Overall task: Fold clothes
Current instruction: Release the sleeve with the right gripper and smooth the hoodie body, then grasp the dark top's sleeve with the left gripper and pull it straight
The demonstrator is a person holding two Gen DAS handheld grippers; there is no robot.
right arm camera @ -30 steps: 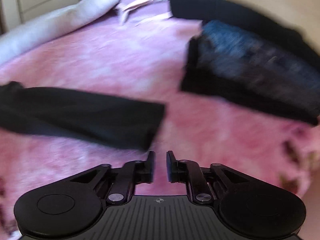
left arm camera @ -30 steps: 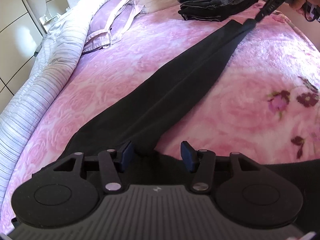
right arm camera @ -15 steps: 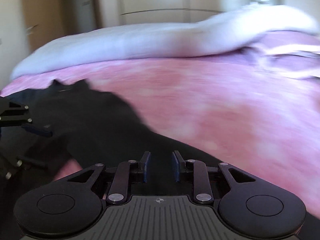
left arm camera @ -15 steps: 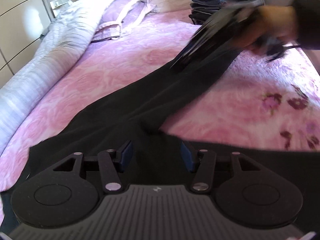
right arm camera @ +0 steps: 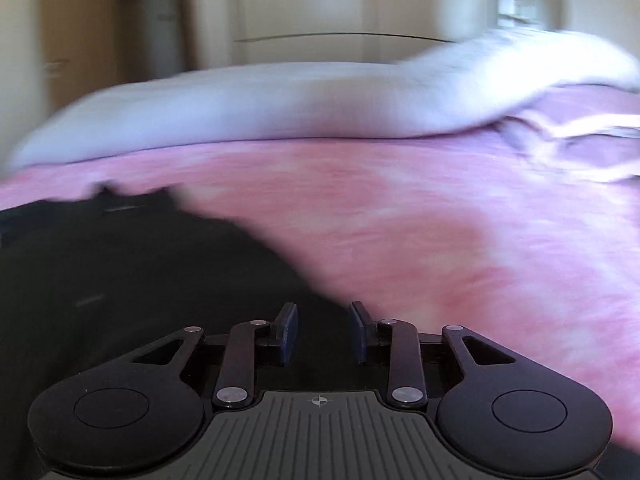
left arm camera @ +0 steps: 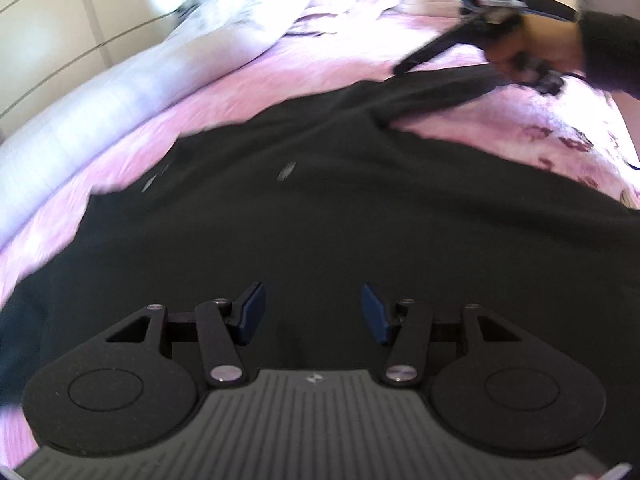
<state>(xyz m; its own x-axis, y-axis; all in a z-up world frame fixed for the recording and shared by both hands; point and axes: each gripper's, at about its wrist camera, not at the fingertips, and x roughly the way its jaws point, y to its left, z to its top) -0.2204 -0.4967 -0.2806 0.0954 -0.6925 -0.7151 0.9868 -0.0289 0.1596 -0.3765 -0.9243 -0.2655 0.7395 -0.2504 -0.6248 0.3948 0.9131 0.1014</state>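
Note:
A black garment point(left arm camera: 340, 216) lies spread on the pink bedspread point(left arm camera: 248, 84) and fills most of the left wrist view. My left gripper point(left arm camera: 313, 312) hovers over its near part, jaws wide apart and empty. The right gripper shows at the upper right of that view point(left arm camera: 404, 66), held by a hand over a long black part of the garment. In the right wrist view the garment point(right arm camera: 132, 272) lies at the left. My right gripper point(right arm camera: 323, 330) is open, its fingertips over the garment's edge, nothing held.
A rolled white striped duvet point(right arm camera: 280, 108) runs along the far side of the bed, with a lilac pillow point(right arm camera: 580, 140) at the right. Cream wardrobe doors point(right arm camera: 320, 12) stand behind. Dark flower prints point(left arm camera: 560, 144) mark the bedspread at the right.
Both grippers have swung left. My left gripper drew back over the garment's wide part. My right gripper left the stack of folded clothes, crossed to the garment's long part and opened wider.

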